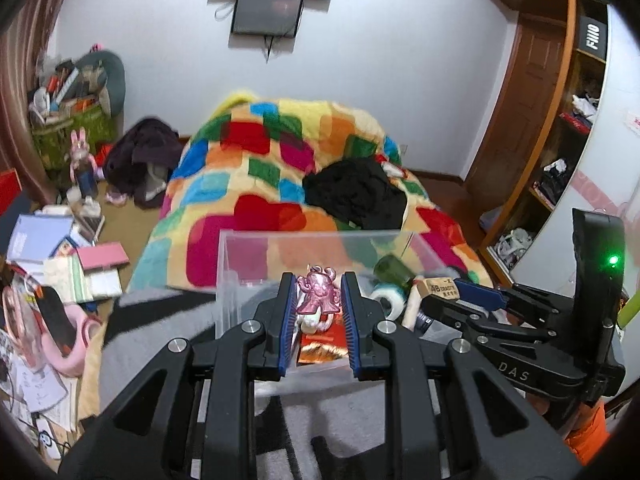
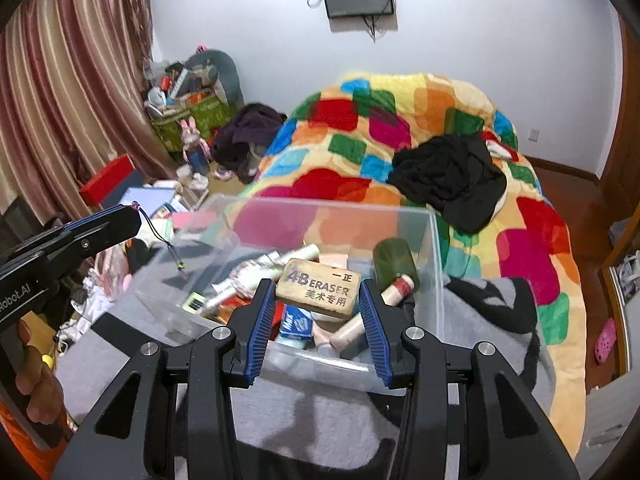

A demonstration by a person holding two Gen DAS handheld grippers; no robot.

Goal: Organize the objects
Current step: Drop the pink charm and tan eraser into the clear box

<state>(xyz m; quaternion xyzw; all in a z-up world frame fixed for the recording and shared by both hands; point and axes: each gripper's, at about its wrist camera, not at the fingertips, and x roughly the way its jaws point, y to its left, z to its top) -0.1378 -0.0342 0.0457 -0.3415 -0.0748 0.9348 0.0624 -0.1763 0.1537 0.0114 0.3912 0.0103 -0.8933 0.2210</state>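
A clear plastic box [image 2: 436, 264] stands on a grey blanket on the bed and holds several small items: tubes, a green bottle [image 2: 394, 264], a blue pack. My left gripper [image 1: 318, 296] is shut on a pink metallic charm [image 1: 318, 292] and holds it over the box's [image 1: 228, 264] near side. My right gripper [image 2: 318, 292] is shut on a worn beige 4B eraser [image 2: 318, 286] above the box. The eraser [image 1: 438, 288] and right gripper also show in the left wrist view. The charm's cord [image 2: 168, 240] hangs from the left gripper in the right wrist view.
A colourful patchwork quilt [image 1: 280, 152] with black clothing [image 1: 356, 192] lies behind the box. Books and papers [image 1: 48, 256] clutter the floor at left, with a pink rabbit toy [image 1: 82, 164] and a full green bag [image 1: 72, 120]. A wooden shelf unit [image 1: 568, 128] stands at right.
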